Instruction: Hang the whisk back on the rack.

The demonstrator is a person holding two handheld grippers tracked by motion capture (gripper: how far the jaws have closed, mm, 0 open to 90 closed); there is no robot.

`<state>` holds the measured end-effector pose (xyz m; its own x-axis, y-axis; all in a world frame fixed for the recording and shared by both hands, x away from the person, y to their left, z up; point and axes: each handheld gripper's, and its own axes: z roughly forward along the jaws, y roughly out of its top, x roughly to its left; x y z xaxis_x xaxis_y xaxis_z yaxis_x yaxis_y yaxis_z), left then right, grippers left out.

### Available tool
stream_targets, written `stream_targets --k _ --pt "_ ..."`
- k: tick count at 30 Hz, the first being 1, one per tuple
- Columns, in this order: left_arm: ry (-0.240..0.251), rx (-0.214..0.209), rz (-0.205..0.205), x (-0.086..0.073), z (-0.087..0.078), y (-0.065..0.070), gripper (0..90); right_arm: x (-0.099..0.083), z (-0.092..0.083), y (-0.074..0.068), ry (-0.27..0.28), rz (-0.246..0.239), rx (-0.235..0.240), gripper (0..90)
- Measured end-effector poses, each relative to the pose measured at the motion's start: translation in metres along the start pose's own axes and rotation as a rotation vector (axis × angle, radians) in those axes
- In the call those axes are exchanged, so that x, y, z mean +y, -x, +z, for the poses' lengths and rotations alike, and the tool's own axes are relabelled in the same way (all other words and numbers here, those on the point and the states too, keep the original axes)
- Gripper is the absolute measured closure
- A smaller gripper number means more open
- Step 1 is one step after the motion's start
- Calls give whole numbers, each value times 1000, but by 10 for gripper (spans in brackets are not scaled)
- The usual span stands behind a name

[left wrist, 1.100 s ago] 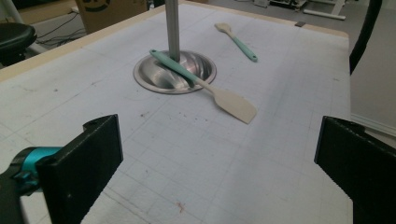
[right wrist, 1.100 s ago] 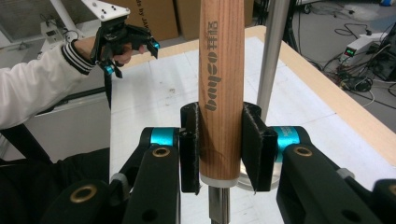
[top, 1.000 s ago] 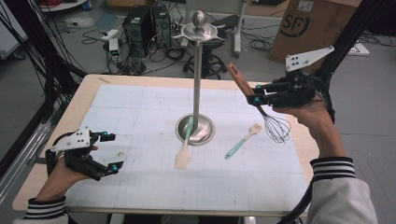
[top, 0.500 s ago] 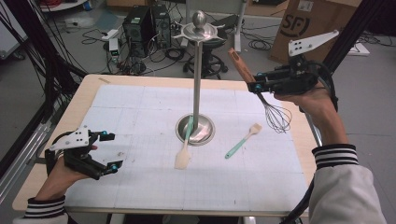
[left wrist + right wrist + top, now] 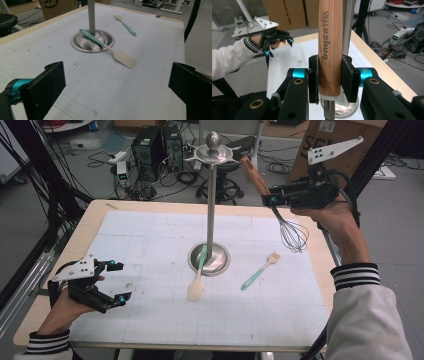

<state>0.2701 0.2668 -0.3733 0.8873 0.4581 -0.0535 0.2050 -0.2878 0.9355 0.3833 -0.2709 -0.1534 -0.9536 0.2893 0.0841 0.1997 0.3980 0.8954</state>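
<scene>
My right gripper (image 5: pixel 272 199) is shut on the wooden handle (image 5: pixel 254 174) of a wire whisk (image 5: pixel 292 232). It holds the whisk in the air over the table's far right, handle tilted up toward the hook disc atop the metal stand (image 5: pixel 211 205). In the right gripper view both pads (image 5: pixel 313 77) press the handle (image 5: pixel 330 37), with the stand's pole (image 5: pixel 349 25) just behind. A cream spatula with a teal handle (image 5: pixel 196 282) leans on the stand's round base (image 5: pixel 220 262). A smaller teal-handled spatula (image 5: pixel 259 271) lies to its right. My left gripper (image 5: pixel 118 282) rests open at the front left, nothing between its jaws (image 5: pixel 117 87).
A white gridded mat (image 5: pixel 150 235) covers the wooden table (image 5: pixel 92 222). On the floor beyond the far edge are computer cases (image 5: pixel 155 145), cables and a cardboard box (image 5: pixel 325 140). Black frame posts (image 5: pixel 30 165) stand at the left.
My right hand has lifted the whisk higher and a little farther back, bringing the handle closer to the stand's top disc. The left hand has stayed put.
</scene>
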Motion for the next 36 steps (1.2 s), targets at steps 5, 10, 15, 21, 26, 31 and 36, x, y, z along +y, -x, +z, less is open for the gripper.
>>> stream_targets --k 5,10,15,21,26,31,36 --pt "2 2 -1 0 0 0 17 1 3 5 3 6 -5 705" --pt "7 4 -4 1 -2 -1 17 0 7 11 -2 19 -7 704" --pt "11 3 -3 1 -3 -1 17 0 9 16 0 27 -1 704" --pt "8 3 -7 0 -2 -2 17 1 14 20 10 25 12 704" --pt "8 4 -6 1 -3 -2 17 1 18 23 7 32 15 704" --pt "8 6 -5 0 -3 -2 17 0 21 24 8 31 24 704" --pt "7 6 -7 0 -3 -2 17 -2 24 23 6 54 26 704"
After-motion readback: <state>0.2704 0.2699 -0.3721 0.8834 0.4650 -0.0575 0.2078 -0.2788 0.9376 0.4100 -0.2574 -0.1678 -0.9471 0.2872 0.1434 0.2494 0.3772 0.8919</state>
